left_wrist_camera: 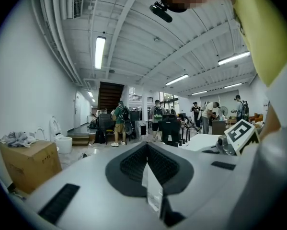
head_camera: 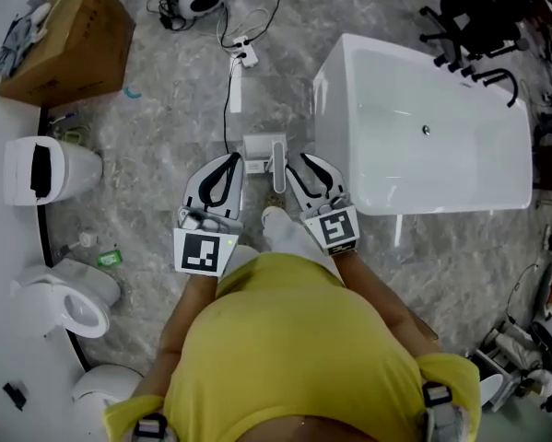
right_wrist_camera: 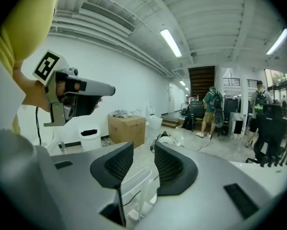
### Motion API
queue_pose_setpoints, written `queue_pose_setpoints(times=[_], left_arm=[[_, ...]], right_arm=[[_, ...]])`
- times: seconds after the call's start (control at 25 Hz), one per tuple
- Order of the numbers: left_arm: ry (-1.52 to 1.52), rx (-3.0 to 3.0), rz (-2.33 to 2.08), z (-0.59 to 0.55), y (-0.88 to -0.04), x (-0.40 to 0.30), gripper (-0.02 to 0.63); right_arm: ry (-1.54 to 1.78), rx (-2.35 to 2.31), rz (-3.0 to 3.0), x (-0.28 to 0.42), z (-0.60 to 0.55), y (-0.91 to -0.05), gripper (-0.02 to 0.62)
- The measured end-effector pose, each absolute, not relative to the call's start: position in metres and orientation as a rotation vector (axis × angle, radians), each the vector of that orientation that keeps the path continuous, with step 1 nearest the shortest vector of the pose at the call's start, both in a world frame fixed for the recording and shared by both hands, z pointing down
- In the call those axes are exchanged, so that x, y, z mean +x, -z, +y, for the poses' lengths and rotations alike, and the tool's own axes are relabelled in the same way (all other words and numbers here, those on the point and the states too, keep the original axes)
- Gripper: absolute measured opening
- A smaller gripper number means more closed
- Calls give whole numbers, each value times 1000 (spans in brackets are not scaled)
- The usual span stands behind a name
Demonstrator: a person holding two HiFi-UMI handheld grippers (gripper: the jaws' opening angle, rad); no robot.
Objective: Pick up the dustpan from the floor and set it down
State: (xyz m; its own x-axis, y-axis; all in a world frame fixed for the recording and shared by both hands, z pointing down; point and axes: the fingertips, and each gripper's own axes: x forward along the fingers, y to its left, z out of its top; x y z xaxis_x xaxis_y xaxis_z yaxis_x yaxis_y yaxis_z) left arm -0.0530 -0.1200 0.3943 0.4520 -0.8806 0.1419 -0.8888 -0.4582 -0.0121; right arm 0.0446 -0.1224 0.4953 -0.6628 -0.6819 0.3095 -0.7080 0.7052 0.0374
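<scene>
The dustpan (head_camera: 260,147) lies just ahead between both tongs (handle (head_camera: 277,164) nearer the right). The right tongs (head_camera: 303,162) stand half open, the left tongs (head_camera: 228,162) closed, both empty.

Ribbed black pads are being shown on the white bodies of the left gripper (head_camera: 229,162) and the right gripper (head_camera: 300,162), each being topped by a black-and-white square marker. Just ahead of both, a pale grey-white dustpan (head_camera: 257,150) is being seen on the grey, white-veined marbled floor (head_camera: 156,127). Beside the right gripper a white bathtub (head_camera: 423,182) is being displayed, and far beyond the left gripper a brown cardboard box (head_camera: 68,35). A yellow shirt (head_camera: 285,348) is being worn behind them.
</scene>
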Motion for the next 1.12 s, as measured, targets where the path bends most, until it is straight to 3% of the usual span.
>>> queue_pose_setpoints(times=[0.64,1.12], left_arm=[[-381,2617,-1590,-143,-440,-42,0],[-409,2608,-1488,-155,-453,-40,0]], right_arm=[[-594,776,-2569,32,-120,-584,219],[-1387,568,-2465,11,-107,-626,290]])
